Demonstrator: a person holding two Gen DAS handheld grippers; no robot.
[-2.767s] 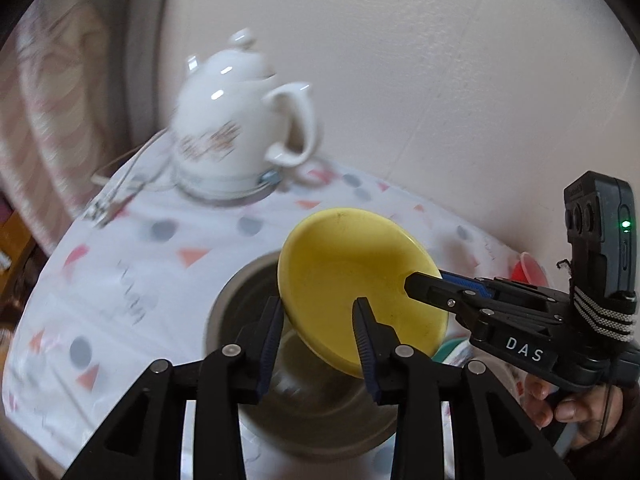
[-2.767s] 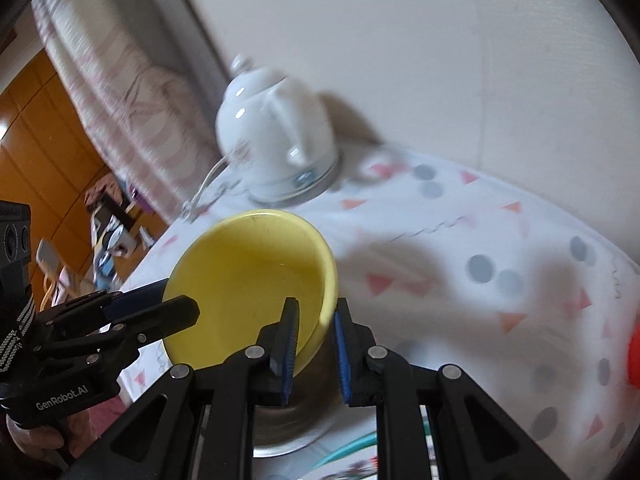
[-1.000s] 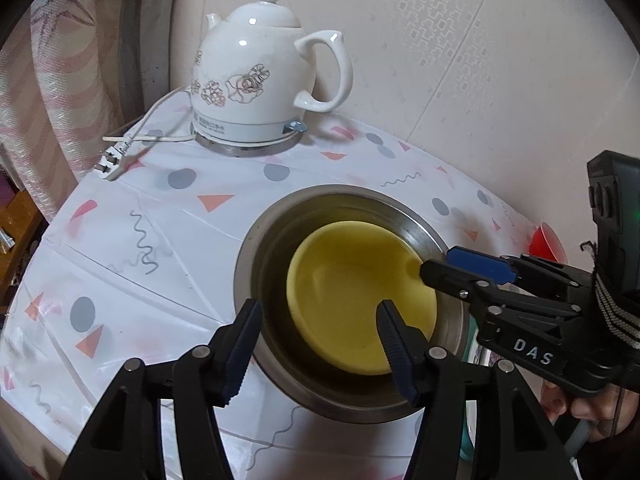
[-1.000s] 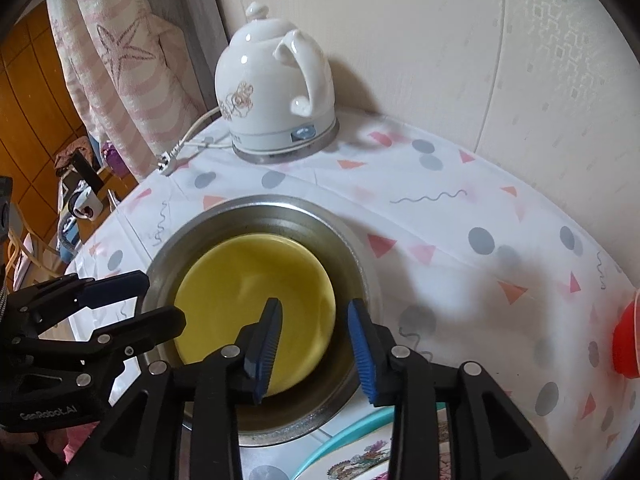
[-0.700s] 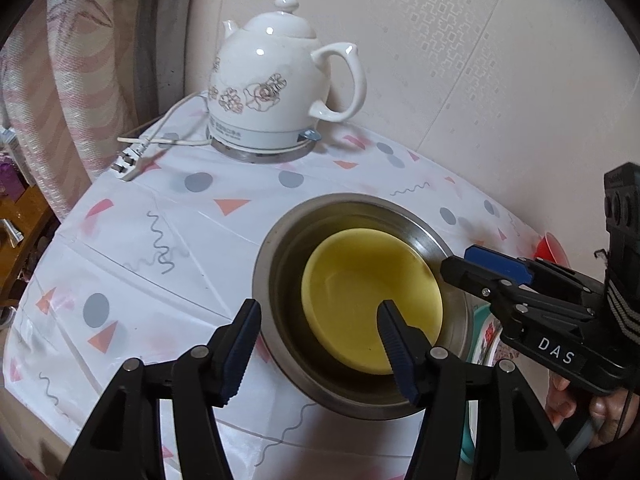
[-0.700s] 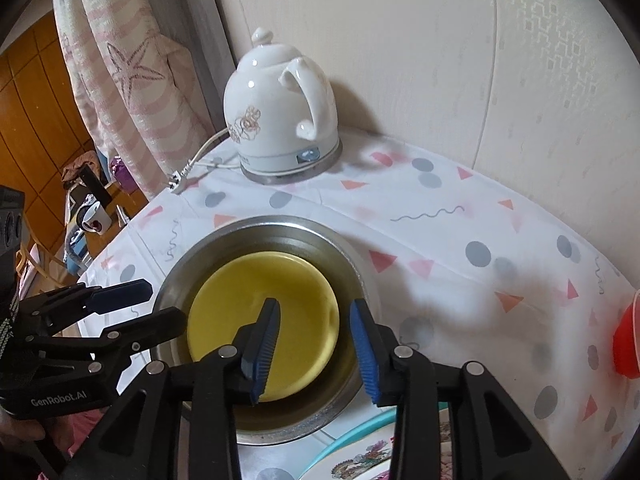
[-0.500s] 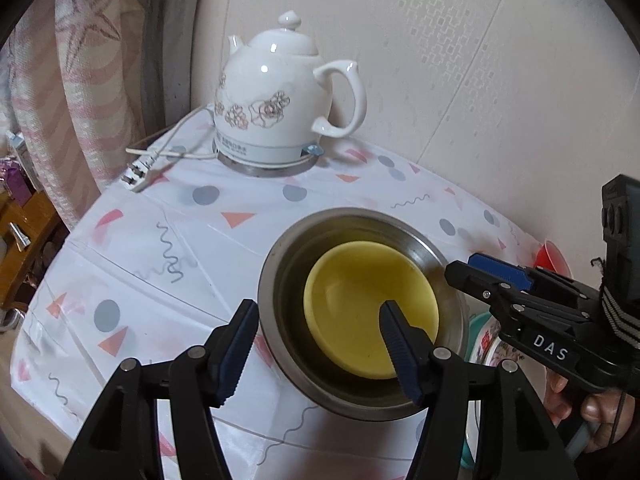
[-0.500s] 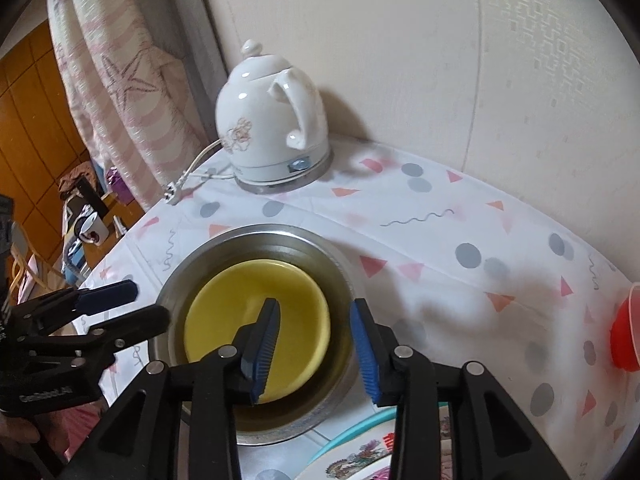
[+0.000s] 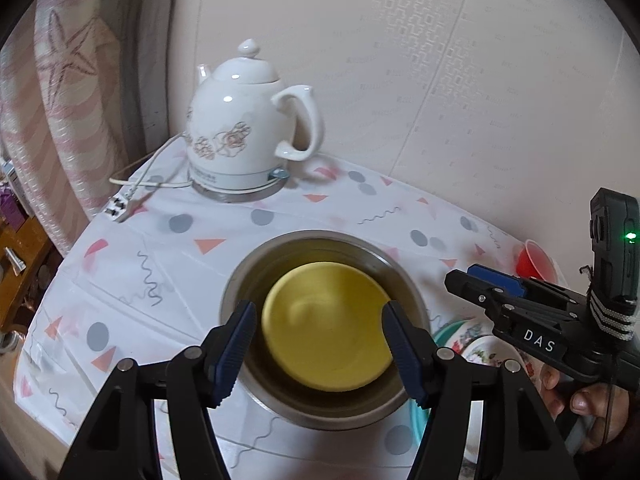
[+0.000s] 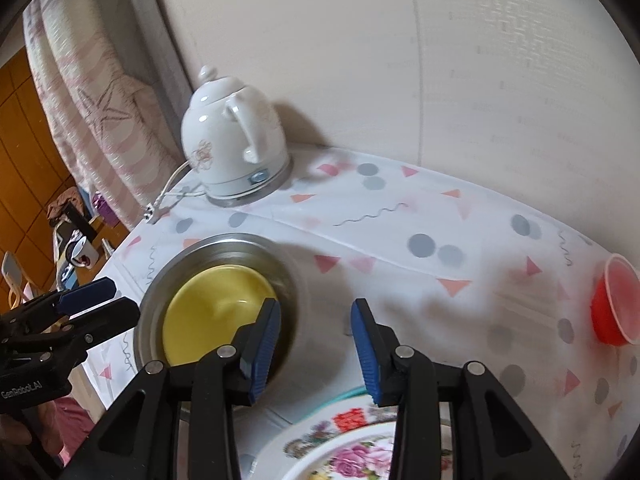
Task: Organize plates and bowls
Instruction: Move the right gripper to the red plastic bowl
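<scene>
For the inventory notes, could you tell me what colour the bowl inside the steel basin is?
The bowl is plain yellow, clearest in the left wrist view.

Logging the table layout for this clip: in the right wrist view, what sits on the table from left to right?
Metal bowl with the yellow bowl inside → white kettle further back → floral plate at the near edge → red cup.

Black claw (image 9: 318, 344), blue ribbed pads (image 9: 236, 340), silver screws.
</scene>
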